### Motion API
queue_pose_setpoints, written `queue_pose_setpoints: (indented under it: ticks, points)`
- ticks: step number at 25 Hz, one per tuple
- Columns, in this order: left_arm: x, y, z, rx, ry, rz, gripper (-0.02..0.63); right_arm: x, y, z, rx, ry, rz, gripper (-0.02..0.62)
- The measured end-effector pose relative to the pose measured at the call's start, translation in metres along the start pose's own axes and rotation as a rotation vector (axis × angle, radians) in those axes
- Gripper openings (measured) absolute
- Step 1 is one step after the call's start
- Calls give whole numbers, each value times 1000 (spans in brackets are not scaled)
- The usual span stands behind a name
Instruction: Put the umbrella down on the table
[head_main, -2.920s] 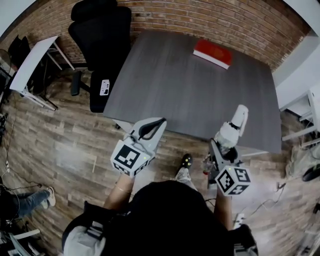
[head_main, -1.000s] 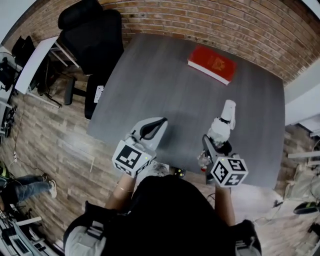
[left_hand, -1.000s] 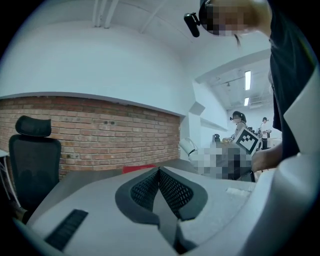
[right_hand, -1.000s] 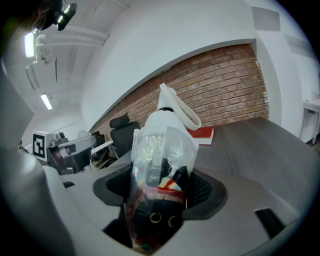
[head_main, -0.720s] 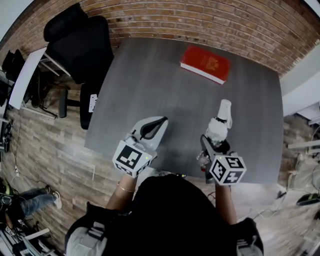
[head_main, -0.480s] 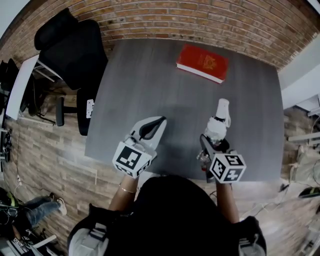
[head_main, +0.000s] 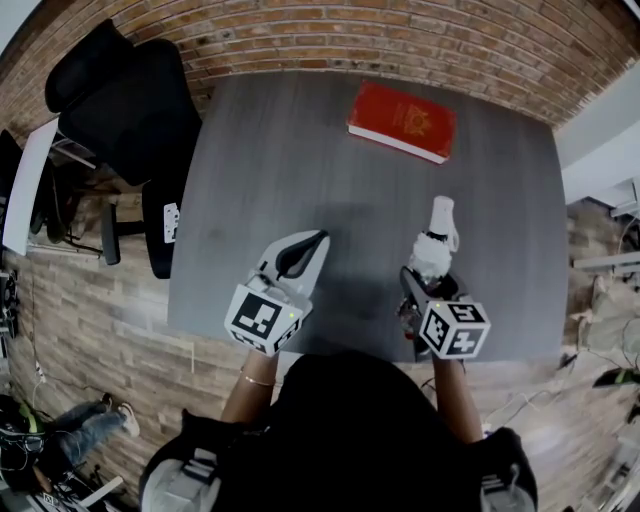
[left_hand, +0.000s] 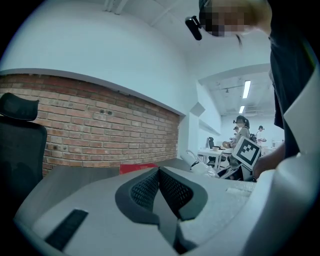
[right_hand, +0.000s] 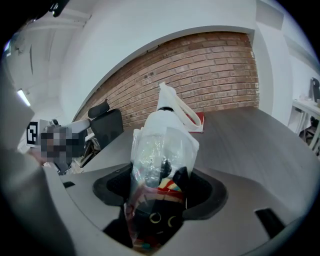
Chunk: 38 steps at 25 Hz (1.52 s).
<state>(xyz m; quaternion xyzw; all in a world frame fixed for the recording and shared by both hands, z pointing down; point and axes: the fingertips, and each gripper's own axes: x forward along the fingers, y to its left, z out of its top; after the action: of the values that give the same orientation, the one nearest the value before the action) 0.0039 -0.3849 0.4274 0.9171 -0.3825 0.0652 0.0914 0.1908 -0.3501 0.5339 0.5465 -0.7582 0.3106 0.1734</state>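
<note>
Holds the umbrella (right_hand: 165, 135) in the right gripper (right_hand: 157, 195), jaws spread wide and pressed on its plastic-wrapped body, handle poking out above the grey surface (head_main: 300, 150) near its front edge. Shows the left gripper (left_hand: 159, 175) with jaws together, empty. Looks like the set-down step: next calls for lowering until flat, then opening.

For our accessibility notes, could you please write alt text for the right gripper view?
The right gripper holds a folded umbrella in clear plastic, white handle forward, over a grey table bearing a red book; brick wall behind.
</note>
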Motion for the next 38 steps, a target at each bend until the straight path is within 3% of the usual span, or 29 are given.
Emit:
queue_pose_setpoints:
  ticks: [22, 29, 38]
  points:
    - [1, 23, -21, -25, 53, -2, -3, 42, -17, -41, 44, 149, -51, 295]
    - [1, 22, -24, -48, 50, -39, -3, 51, -20, -53, 57, 182, -61, 295]
    - [1, 28, -27, -57, 47, -28, -3, 63, -24, -64, 75, 213, -68, 295]
